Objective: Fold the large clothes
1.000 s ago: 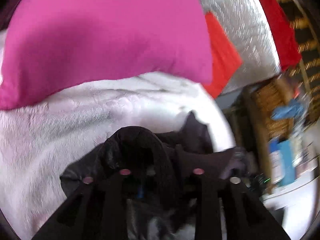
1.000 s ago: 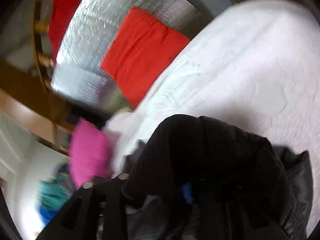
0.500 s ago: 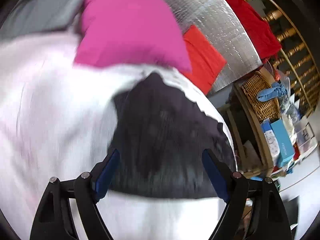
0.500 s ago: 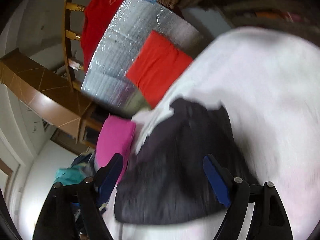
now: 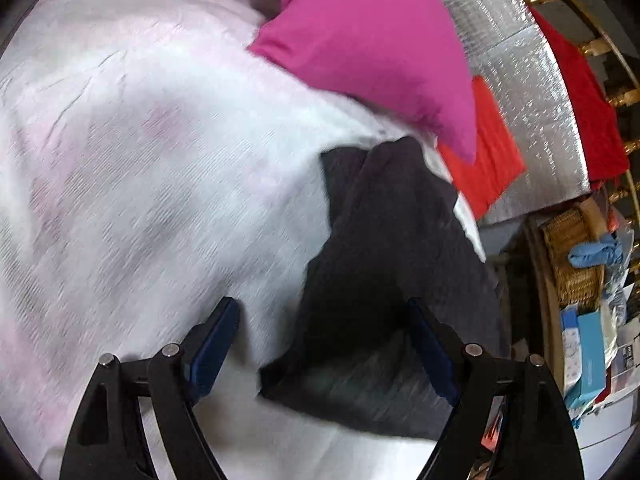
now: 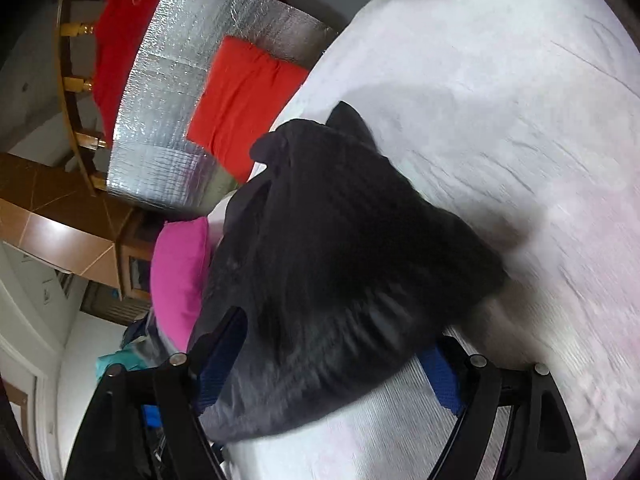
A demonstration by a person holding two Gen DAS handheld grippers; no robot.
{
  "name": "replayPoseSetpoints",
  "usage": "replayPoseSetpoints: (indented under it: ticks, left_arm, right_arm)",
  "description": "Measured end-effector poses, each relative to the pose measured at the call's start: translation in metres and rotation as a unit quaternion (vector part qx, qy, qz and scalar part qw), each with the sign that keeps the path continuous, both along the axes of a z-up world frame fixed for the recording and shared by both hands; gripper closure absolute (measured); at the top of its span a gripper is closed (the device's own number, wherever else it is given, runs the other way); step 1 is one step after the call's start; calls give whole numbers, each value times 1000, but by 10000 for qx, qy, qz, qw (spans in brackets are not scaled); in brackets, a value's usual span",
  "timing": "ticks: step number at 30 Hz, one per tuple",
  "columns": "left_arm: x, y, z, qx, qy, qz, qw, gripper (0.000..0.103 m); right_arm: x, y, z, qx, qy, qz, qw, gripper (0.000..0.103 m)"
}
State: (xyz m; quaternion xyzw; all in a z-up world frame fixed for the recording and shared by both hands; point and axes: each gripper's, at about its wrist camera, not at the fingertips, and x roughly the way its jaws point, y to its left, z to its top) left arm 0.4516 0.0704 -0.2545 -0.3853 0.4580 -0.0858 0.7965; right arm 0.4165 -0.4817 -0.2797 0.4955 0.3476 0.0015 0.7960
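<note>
My left gripper point(image 5: 320, 344) is open and empty. My right gripper point(image 6: 332, 348) has just been closing around the folded black knitted garment point(image 6: 340, 248), which lies on the white bed cover point(image 6: 500, 80); a shallow bite could drag it unfolded.

White bedspread point(image 5: 152, 168); on it dark garment point(image 5: 392, 264), pink pillow point(image 5: 372, 40).

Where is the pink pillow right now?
The pink pillow sits at the top of the left wrist view on the white bedspread, above the black garment and beside the red cushion.
</note>
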Motion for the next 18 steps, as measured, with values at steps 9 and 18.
replayPoseSetpoints:
  ticks: [9,18]
  left_arm:
    - [21,-15,32,499,-331,-108,9981,80]
    - [-6,7,8,279,228,-40,9993,45]
  right_arm:
    - [5,31,57,-1570,-439,-105,9866,68]
    - [-3,18,27,-908,199,37,9957,38]
